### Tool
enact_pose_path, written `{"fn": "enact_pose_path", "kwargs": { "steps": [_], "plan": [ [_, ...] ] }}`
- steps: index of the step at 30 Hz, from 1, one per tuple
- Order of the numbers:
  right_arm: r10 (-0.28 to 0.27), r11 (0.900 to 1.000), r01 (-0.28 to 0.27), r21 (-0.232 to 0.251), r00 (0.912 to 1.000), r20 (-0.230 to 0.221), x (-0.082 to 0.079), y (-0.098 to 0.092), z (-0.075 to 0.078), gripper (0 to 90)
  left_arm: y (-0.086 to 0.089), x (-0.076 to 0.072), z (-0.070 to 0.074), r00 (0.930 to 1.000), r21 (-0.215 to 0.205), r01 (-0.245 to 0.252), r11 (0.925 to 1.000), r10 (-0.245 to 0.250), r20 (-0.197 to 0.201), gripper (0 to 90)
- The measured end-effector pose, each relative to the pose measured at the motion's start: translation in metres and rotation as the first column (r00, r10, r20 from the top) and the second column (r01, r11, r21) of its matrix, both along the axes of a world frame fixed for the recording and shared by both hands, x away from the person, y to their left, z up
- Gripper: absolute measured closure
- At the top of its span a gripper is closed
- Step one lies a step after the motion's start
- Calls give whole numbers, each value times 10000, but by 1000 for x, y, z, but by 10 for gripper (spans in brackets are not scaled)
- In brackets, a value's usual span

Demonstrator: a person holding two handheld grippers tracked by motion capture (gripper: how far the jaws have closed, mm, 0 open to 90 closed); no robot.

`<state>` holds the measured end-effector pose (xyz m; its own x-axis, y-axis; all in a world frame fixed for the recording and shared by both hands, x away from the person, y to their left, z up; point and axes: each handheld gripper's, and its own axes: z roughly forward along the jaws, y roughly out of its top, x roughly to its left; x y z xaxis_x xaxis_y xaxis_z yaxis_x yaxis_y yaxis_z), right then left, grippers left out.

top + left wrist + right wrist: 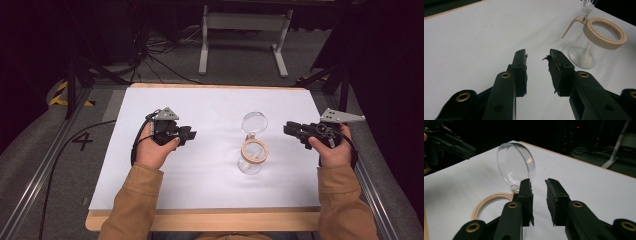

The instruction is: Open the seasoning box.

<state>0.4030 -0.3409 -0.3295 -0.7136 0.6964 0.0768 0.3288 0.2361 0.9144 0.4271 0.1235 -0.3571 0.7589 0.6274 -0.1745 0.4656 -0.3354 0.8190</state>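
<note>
A clear jar (pixel 252 152) with its hinged lid (pixel 254 122) raised is flanked by the left gripper (pixel 191 134) and right gripper (pixel 288 128), both half open, empty and aimed at it, the right set nearer.

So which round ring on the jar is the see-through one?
The lid, flipped up behind the jar. The rim below it is tan.

The left claw (pixel 537 65) rose from the bottom edge with its two black jaws parted, nothing between them, their worn pads frayed at the tips. It hung over the white tabletop (pixel 474 42). To the upper right stood a clear glass jar (pixel 584 53) with a beige rim, its lid swung open.
</note>
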Motion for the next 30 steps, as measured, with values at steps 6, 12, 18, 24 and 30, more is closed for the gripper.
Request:
{"fn": "enact_pose_path", "kwargs": {
  "steps": [6,12,18,24,30],
  "plan": [
    [-952,9938,928,-606,9947,-385,2,-18,-4,679,6,6,-2,9997,158,-210,9997,213,-143,646],
    [-1737,9775,1655,-1312,9834,-535,6,-35,-12,635,14,14,-13,9961,539,-398,9978,439,-769,611],
    [-2244,9649,2087,-1594,9706,-875,13,-48,-26,612,20,23,-26,9902,699,-671,9953,751,-1178,583],
    [-2738,9500,2479,-1899,9536,-1250,22,-58,-42,547,23,29,-39,9885,857,-783,9932,885,-1226,542],
    [-3004,9380,2664,-2217,9440,-1365,29,-65,-59,499,27,34,-51,9856,961,-913,9912,1037,-1335,507]
  ]
}}
